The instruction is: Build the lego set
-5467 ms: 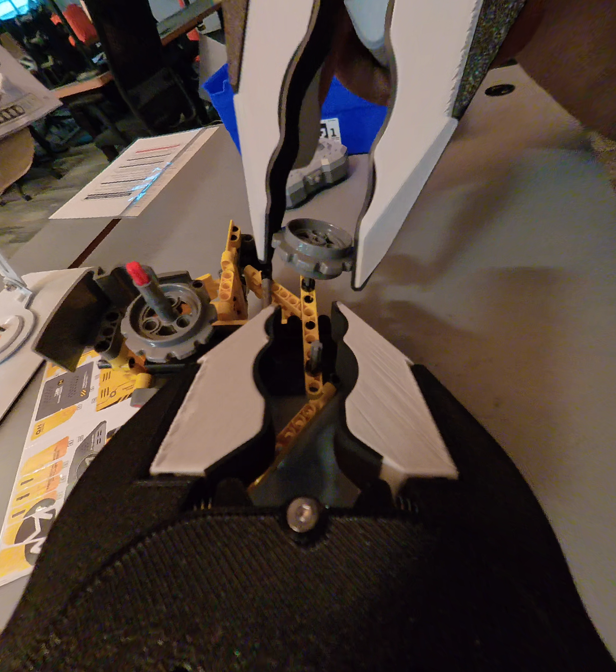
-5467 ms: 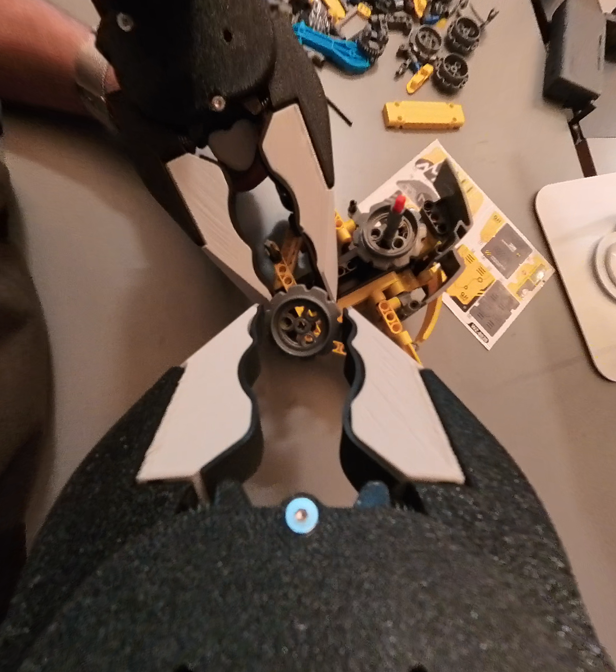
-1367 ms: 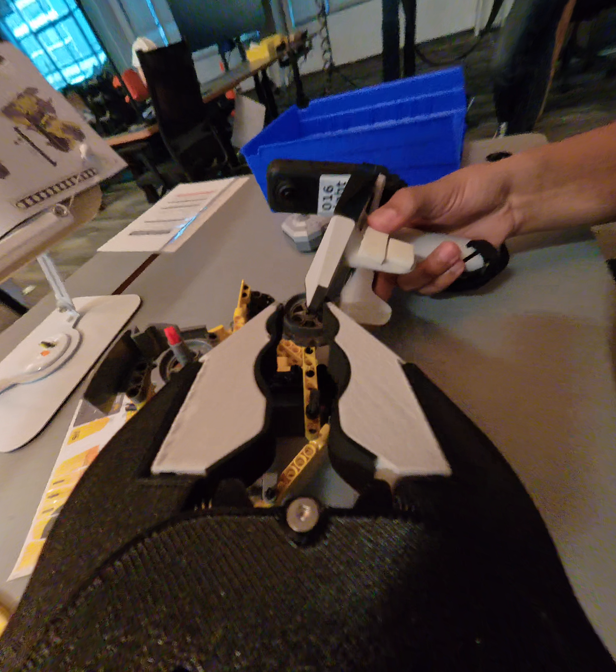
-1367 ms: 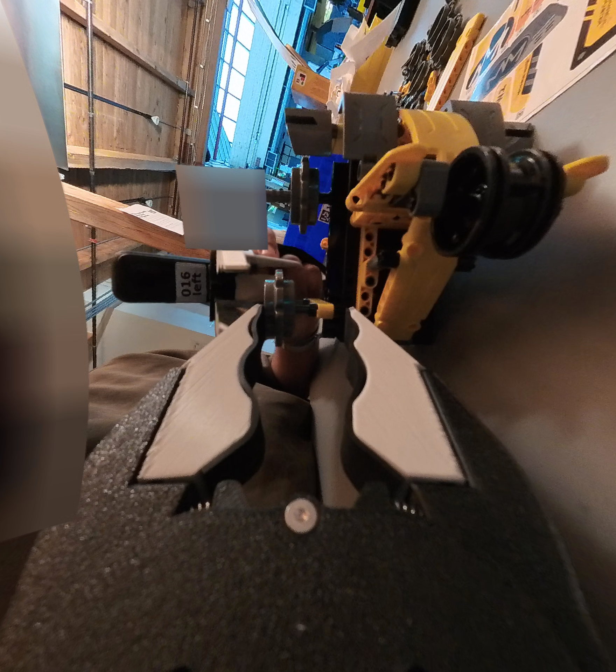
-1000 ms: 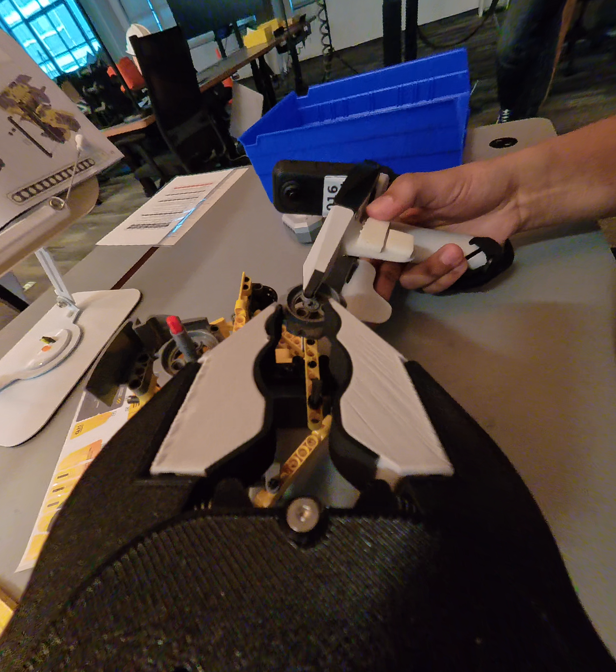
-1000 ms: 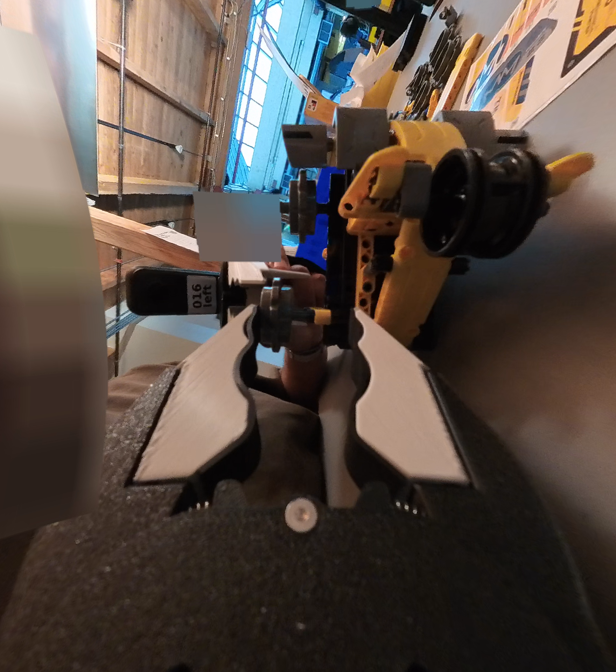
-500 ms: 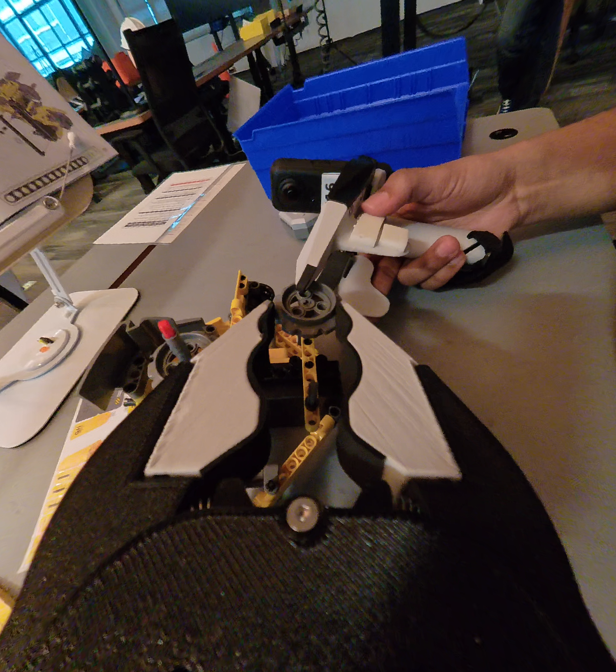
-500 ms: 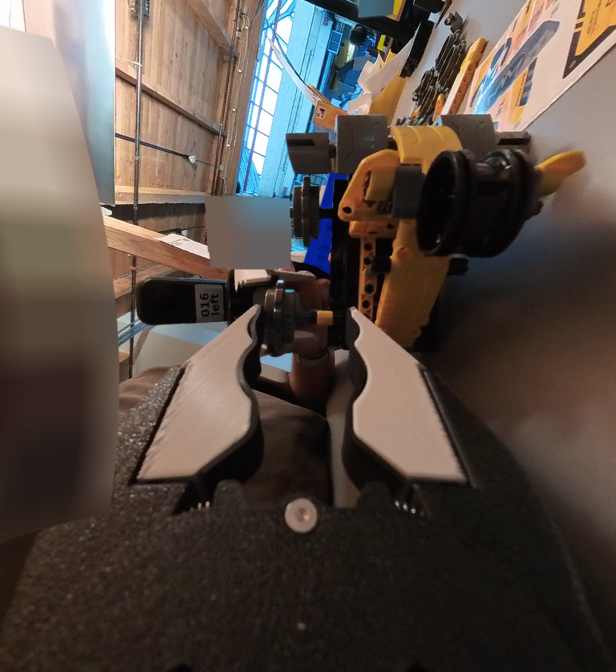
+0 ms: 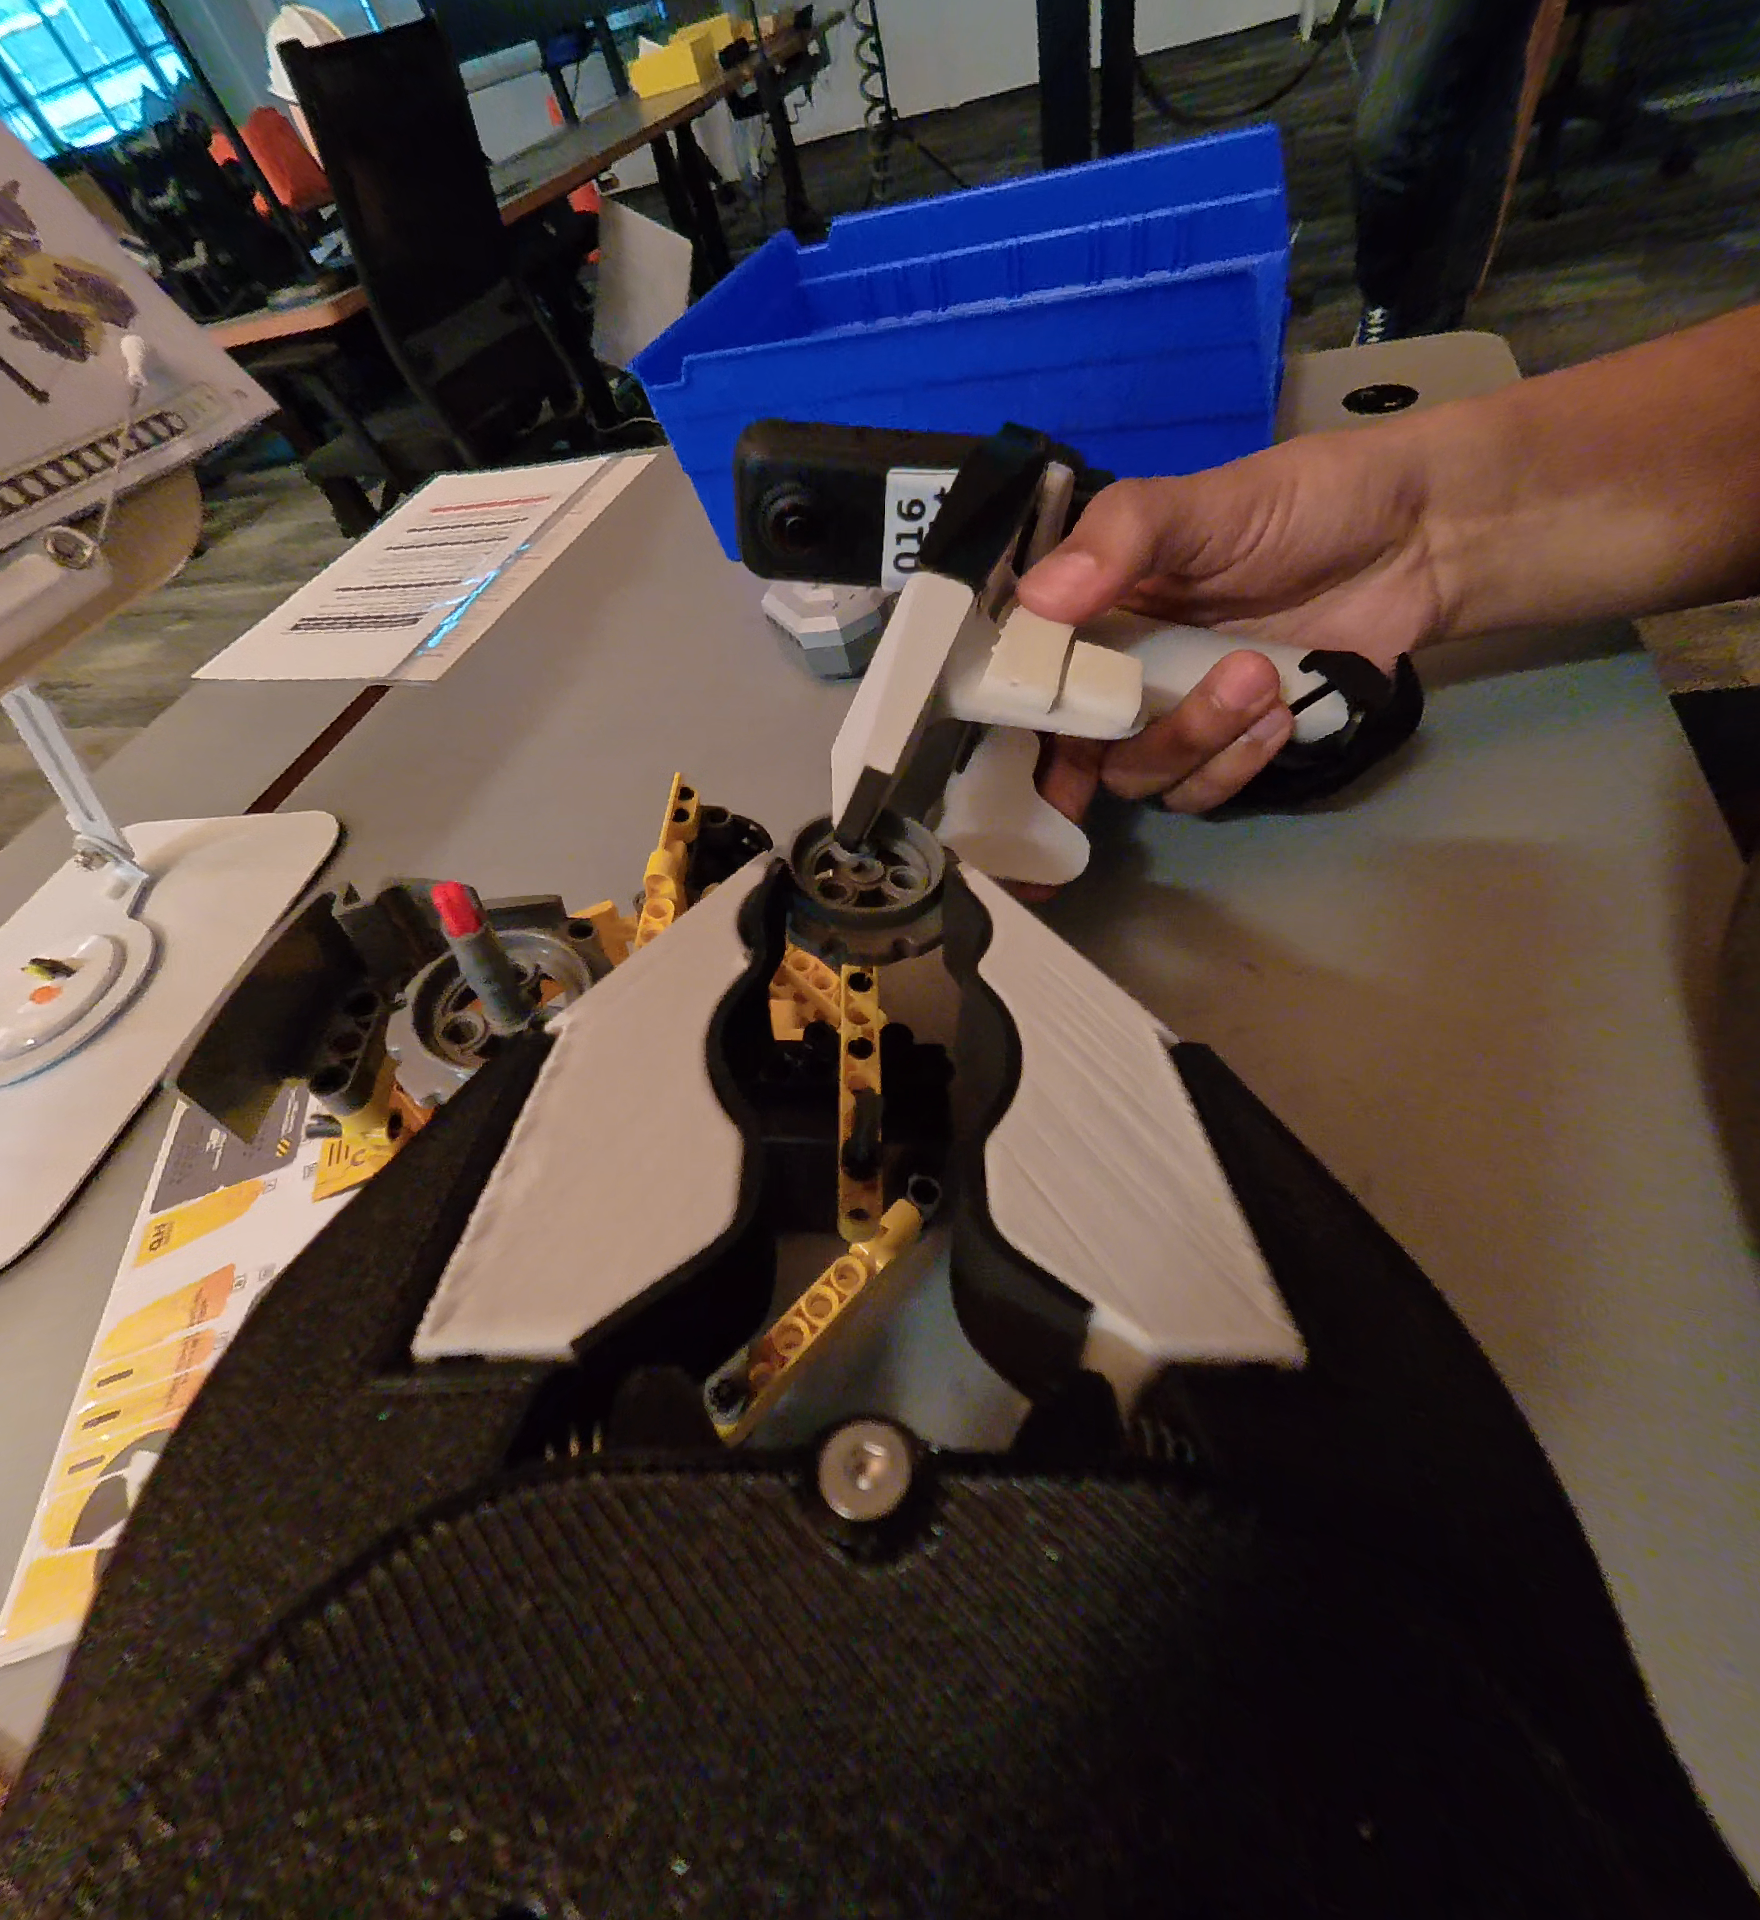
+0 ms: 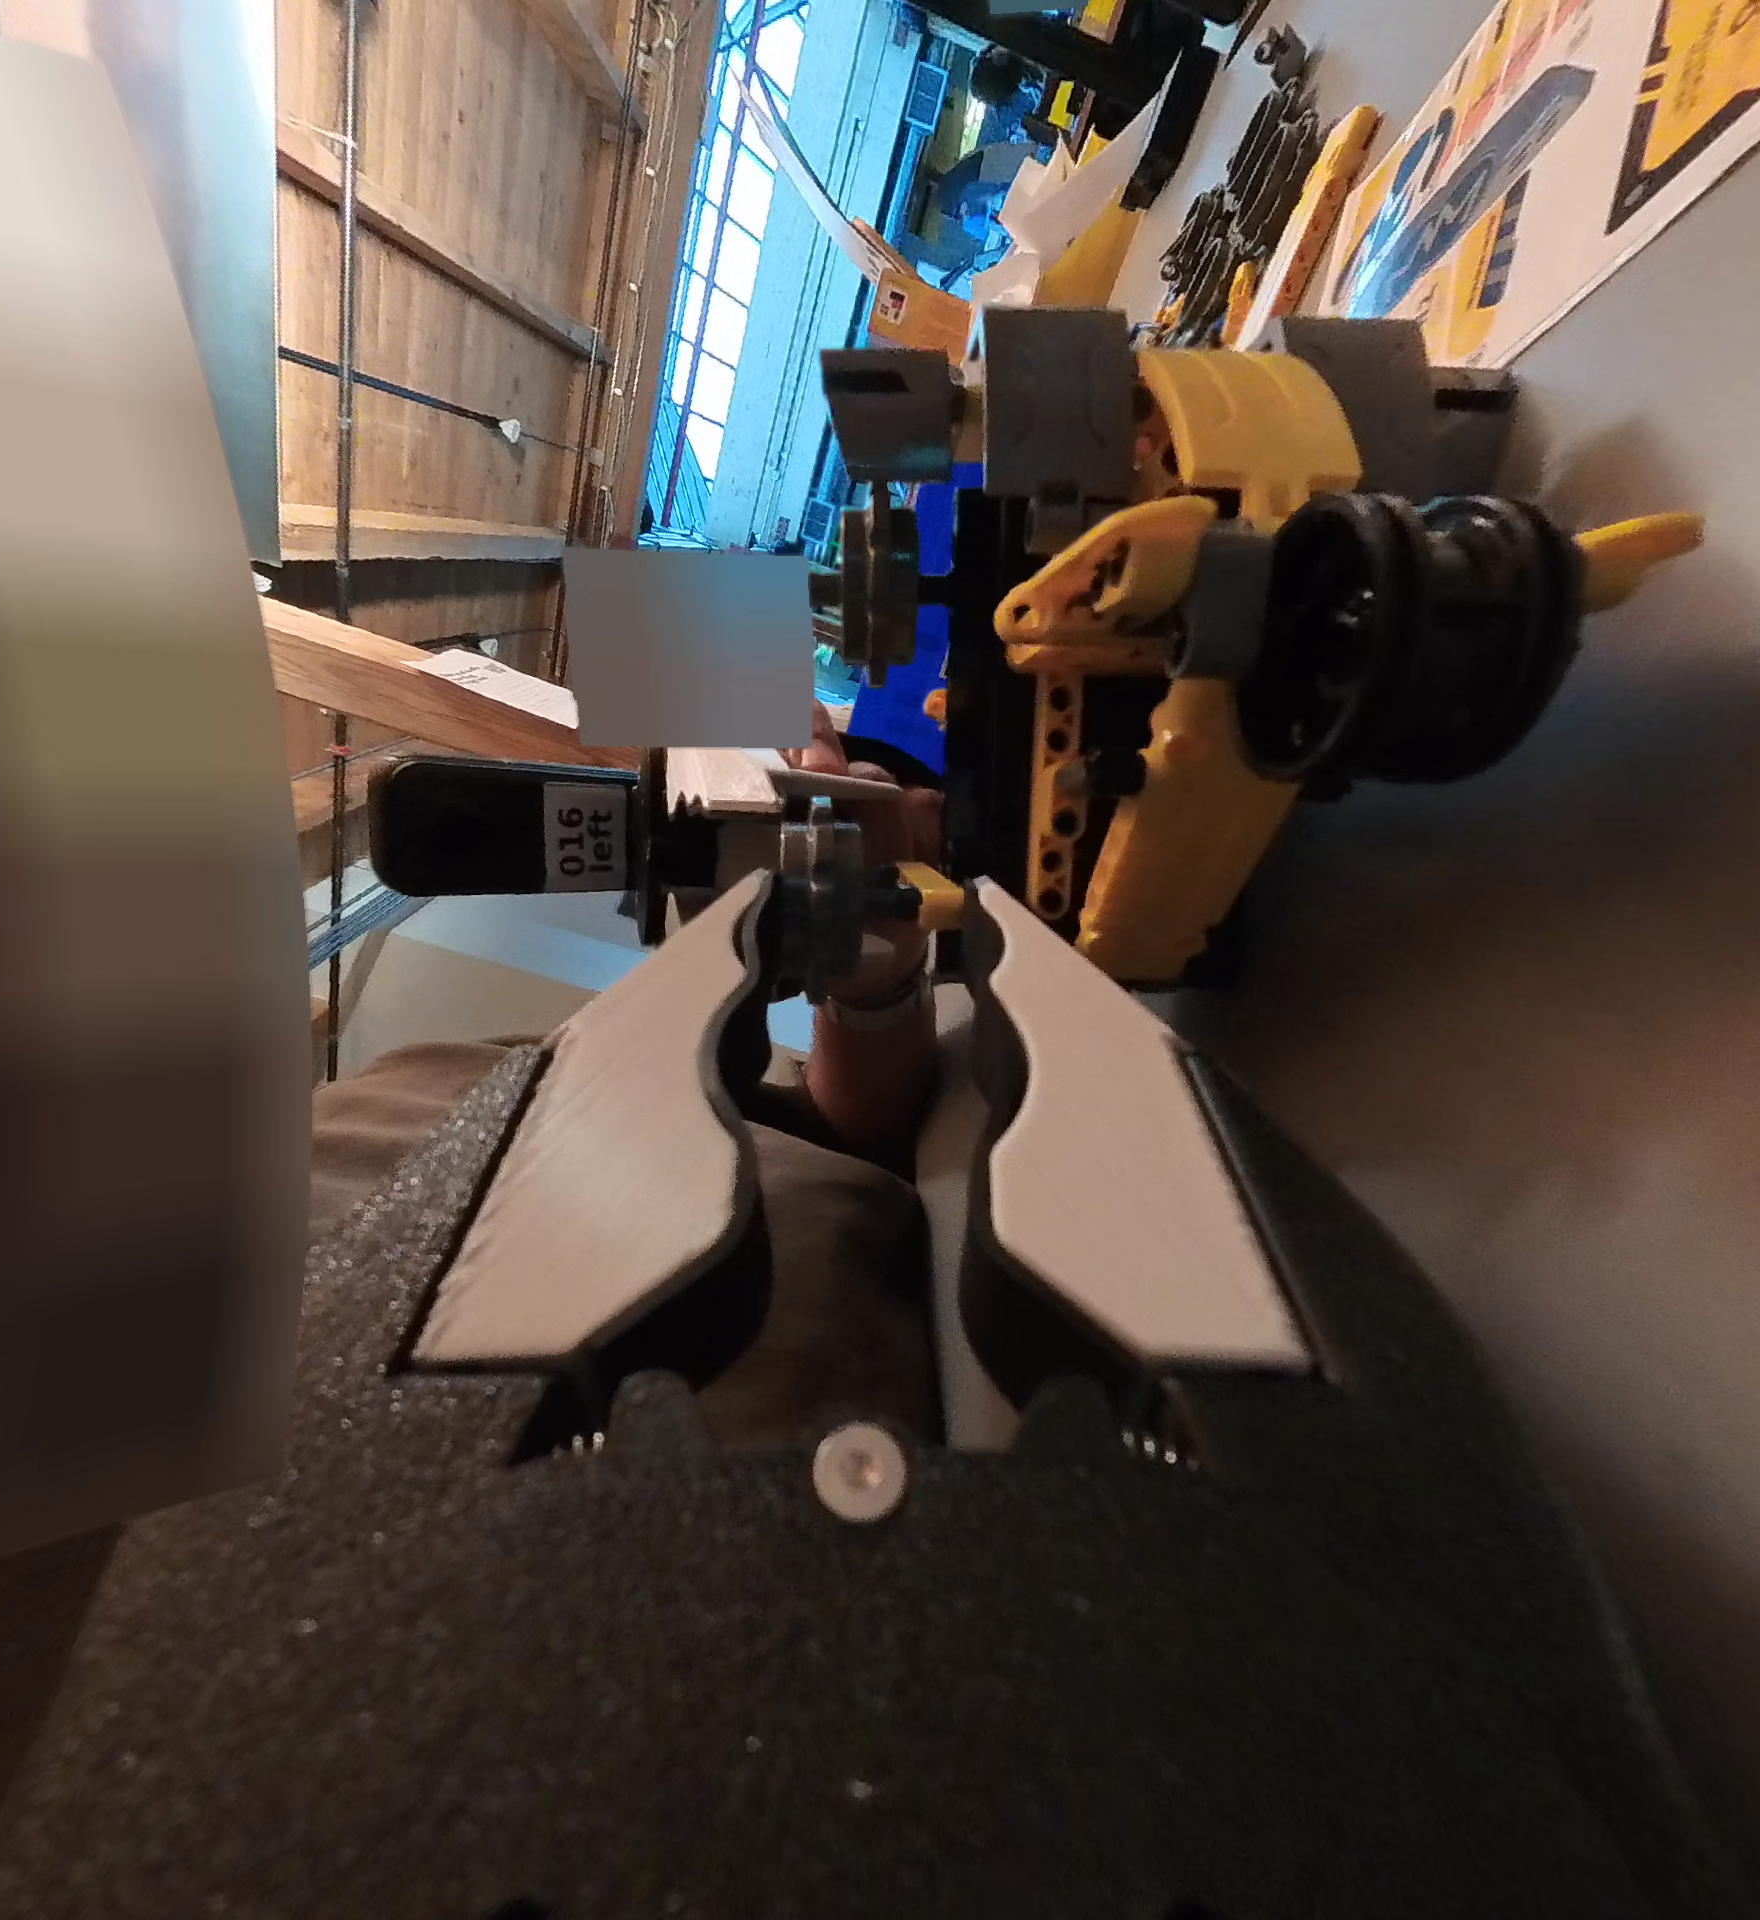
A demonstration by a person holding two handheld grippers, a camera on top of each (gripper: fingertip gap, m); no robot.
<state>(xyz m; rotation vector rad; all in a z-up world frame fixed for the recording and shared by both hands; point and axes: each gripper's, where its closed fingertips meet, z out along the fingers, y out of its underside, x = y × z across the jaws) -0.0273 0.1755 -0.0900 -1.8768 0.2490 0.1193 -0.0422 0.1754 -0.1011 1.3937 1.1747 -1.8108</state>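
The left gripper (image 9: pixel 860 935) fingers (image 9: pixel 637 1122) hold the yellow toy (image 9: pixel 845 1049). The right gripper (image 10: pixel 865 914) lies sideways, its fingers (image 10: pixel 627 1164) squeezing the grey wheel (image 9: pixel 865 888). A blue bin (image 9: pixel 1011 301) sits behind on the desk (image 9: pixel 1375 1039).

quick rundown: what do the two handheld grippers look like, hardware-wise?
Both match: a black, grainy-textured body with a silver screw at centre, and two white wedge-shaped fingers with wavy black inner edges. The right gripper, seen from the left wrist view, has a white pistol-style handle, a black strap loop and a black camera bearing a white label. No cables visible. The forearm holding it is bare.
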